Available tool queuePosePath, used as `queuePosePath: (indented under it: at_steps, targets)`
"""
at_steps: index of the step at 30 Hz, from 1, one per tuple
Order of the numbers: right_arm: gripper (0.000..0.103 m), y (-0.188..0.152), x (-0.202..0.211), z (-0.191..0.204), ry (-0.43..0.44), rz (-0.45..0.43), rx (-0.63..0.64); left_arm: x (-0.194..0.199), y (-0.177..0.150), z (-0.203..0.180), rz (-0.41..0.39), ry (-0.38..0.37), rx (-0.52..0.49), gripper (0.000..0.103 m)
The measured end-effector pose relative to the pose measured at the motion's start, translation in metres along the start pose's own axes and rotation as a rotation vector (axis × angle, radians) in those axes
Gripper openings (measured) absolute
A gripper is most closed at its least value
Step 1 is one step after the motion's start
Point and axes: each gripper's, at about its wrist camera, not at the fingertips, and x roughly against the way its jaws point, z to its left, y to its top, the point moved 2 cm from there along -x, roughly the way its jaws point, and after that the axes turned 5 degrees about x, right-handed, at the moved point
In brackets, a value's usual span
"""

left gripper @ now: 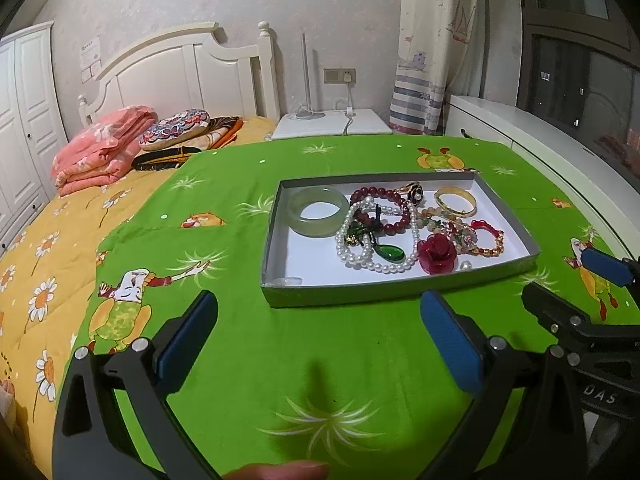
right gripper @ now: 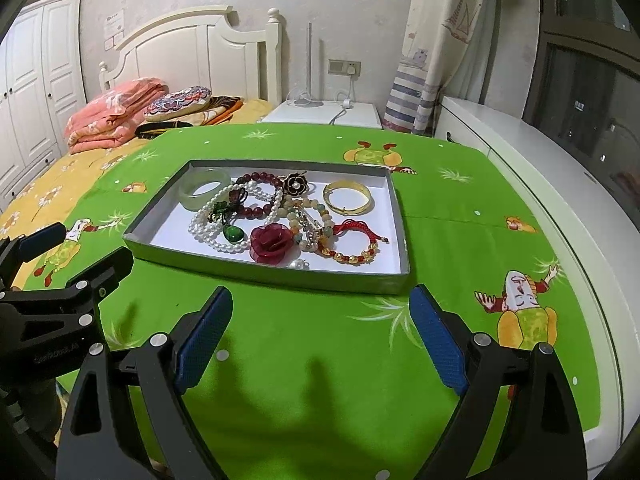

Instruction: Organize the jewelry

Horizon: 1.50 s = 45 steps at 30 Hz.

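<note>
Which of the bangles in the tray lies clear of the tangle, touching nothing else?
The gold bangle, alone at the tray's far right corner. The pale green jade bangle at the far left has the pearl necklace against it.

We see a white headboard (left gripper: 180,76), wardrobe (left gripper: 24,120), nightstand (left gripper: 332,124), curtain (left gripper: 432,48); window (left gripper: 580,60) dark, probably night.

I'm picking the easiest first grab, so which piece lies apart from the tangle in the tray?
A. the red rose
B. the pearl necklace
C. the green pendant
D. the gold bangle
D: the gold bangle lies alone on bare white floor of the tray, while the other three overlap in the pile.
</note>
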Motion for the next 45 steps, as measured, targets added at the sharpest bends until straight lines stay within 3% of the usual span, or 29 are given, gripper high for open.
queuePosePath:
  at_steps: [45]
  targets:
    - [0.084,-0.0013,-0.0017,0.0055,0.002,0.008,0.002,0.0021,0.0029,0.0,-0.011,0.011,0.001,0.098]
